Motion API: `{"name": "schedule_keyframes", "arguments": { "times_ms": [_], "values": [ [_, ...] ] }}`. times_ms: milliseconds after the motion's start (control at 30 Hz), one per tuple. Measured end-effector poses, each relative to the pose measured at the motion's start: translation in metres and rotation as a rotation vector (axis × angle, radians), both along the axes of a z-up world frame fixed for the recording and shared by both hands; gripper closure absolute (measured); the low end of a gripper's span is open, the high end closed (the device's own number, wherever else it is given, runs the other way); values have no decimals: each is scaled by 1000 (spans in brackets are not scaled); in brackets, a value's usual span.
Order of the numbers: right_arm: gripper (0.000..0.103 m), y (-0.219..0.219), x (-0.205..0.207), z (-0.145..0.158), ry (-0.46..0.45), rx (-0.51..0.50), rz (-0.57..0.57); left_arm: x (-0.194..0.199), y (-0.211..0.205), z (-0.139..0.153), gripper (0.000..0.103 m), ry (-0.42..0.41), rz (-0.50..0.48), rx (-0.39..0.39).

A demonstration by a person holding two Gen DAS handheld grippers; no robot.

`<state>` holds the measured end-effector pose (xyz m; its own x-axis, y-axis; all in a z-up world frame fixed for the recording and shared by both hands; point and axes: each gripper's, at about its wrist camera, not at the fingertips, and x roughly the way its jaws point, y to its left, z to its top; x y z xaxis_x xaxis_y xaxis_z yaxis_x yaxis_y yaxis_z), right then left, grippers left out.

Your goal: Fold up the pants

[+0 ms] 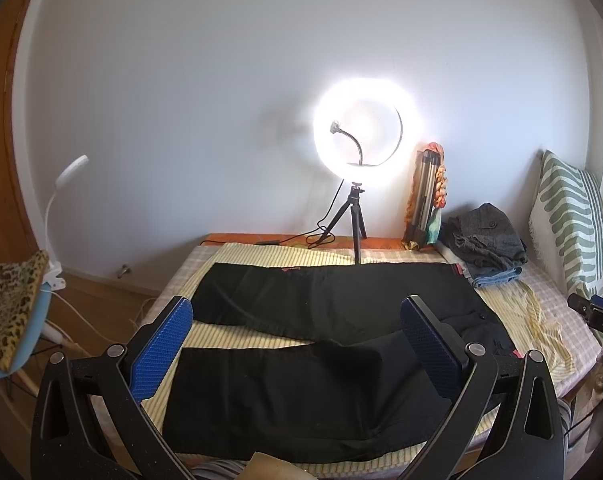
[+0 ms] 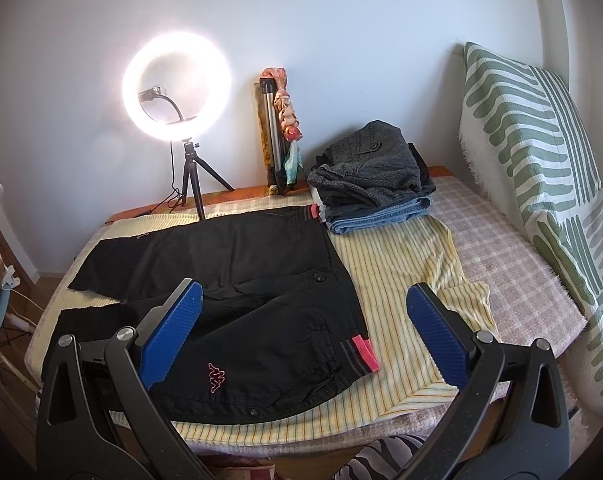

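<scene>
A bed covered by a yellow striped sheet (image 2: 385, 280) is backed by a white wall, where a lit ring light (image 1: 363, 130) has been set to illuminate the work. The black pants (image 1: 321, 360) are spread flat, 2 legs parted, beneath and ahead of the left gripper (image 1: 297, 344), which is held wide open. The waistband lies between the right gripper's (image 2: 305, 328) spread jaws, seemingly positioned for folding. A pile of folded clothes (image 2: 375, 176) is kept well beyond.

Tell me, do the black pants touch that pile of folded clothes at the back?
Touching. In the right wrist view, the black pants' far waistband corner, with its red stripe, lies right against the bottom of the pile of folded clothes, with no yellow sheet showing between them.
</scene>
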<state>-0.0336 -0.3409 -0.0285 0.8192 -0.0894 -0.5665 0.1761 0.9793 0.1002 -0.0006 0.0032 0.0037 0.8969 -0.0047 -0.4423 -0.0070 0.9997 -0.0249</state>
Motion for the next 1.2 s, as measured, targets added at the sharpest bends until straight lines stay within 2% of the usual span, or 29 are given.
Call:
{"name": "schedule_keyframes", "arguments": {
  "times_ms": [1200],
  "values": [
    [0,8,5,0,11,2,16,4,-1,-1,0,7,-8,-7]
  ]
}}
